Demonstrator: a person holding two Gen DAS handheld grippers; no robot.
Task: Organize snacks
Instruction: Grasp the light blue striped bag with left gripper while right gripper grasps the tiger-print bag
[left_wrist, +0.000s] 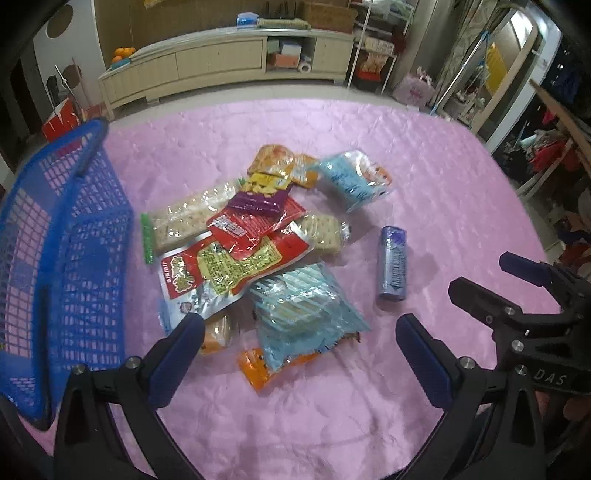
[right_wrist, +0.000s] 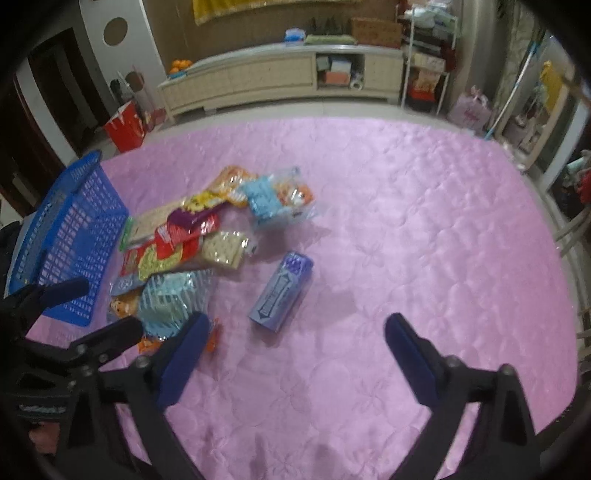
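A pile of snack packets (left_wrist: 255, 240) lies on the pink quilted cloth (left_wrist: 332, 406): cracker packs, red packets, light blue bags and an orange packet. A purple-blue box (left_wrist: 393, 263) lies apart to the pile's right; it also shows in the right wrist view (right_wrist: 280, 292). A blue plastic basket (left_wrist: 55, 258) stands left of the pile, empty. My left gripper (left_wrist: 299, 332) is open above the pile's near edge. My right gripper (right_wrist: 295, 332) is open and empty, just near of the purple-blue box. It shows in the left wrist view (left_wrist: 480, 273) at the right.
A cream low cabinet (left_wrist: 221, 62) stands beyond the cloth's far edge. A red bag (right_wrist: 125, 125) sits on the floor at the far left. Shelves and clutter fill the right side (left_wrist: 535, 147). Bare pink cloth spreads to the right of the snacks (right_wrist: 443, 240).
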